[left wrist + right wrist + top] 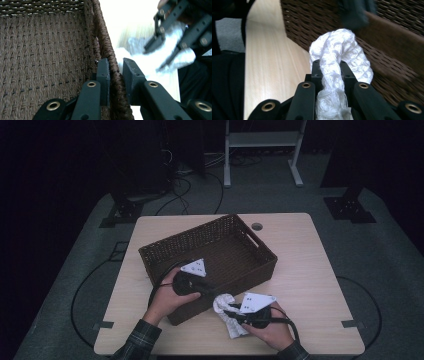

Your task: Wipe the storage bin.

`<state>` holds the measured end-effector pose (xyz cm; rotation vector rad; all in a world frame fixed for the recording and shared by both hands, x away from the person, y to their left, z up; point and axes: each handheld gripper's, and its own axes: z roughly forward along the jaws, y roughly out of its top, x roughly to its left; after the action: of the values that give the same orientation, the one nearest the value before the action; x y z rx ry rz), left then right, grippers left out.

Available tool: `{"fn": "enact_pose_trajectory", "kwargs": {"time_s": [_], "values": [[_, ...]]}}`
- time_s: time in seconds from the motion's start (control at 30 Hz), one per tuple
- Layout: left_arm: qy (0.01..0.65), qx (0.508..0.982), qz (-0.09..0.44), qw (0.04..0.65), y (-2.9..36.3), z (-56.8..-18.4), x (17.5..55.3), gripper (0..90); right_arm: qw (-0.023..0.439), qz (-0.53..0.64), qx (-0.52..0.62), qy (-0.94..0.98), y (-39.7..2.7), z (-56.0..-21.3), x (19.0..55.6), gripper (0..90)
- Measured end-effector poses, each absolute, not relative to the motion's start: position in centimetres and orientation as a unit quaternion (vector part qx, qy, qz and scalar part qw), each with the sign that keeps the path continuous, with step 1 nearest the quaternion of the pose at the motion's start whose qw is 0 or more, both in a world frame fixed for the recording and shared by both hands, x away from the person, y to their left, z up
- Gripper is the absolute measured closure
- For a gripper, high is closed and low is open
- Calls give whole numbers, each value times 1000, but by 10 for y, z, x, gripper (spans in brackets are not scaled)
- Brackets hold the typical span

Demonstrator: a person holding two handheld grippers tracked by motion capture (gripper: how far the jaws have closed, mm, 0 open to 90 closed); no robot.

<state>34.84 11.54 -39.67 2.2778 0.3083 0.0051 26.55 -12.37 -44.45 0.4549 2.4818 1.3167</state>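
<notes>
**Now: one grip on the basket rim, one on the cloth**

Right now my left gripper [204,289] is clamped on the near wall of the brown wicker basket [165,251]. In the left gripper view my two black jaws straddle the woven rim [113,65], one pad inside the basket and one outside, both pressed against the weave with nothing but the wall between them. The basket sits on the pale wooden table [300,265], turned at an angle, its far corner pointing toward the table's back edge and its near corner close to the front edge.

My right gripper [233,312] is closed on a white knitted cloth [226,314]. In the right gripper view the cloth [337,60] is pinched between my jaws in a thick bunch, looping up above the pads and spilling down below them. It hangs just outside the basket's near wall, close to the front edge of the table, and from above its lower end appears to lie on the tabletop. My two grippers are near each other, with the basket wall between the left jaws and the cloth just beside it.
</notes>
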Motion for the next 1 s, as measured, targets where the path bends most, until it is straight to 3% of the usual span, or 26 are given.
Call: {"fn": "enact_pose_trajectory", "kwargs": {"time_s": [0.4, 0.73, 0.83, 1.0], "values": [[133, 905, 4, 404, 115, -392, 348, 722, 187, 447, 230, 844, -183, -443, 267, 777], [138, 903, 29, 407, 138, -365, 339, 687, 205, 440, 258, 835, -203, -444, 272, 777], [145, 902, 34, 406, 152, -359, 335, 708, 208, 440, 270, 831, -208, -445, 273, 777], [161, 897, 46, 408, 180, -348, 324, 833, 215, 437, 278, 828, -216, -446, 272, 777]]}}
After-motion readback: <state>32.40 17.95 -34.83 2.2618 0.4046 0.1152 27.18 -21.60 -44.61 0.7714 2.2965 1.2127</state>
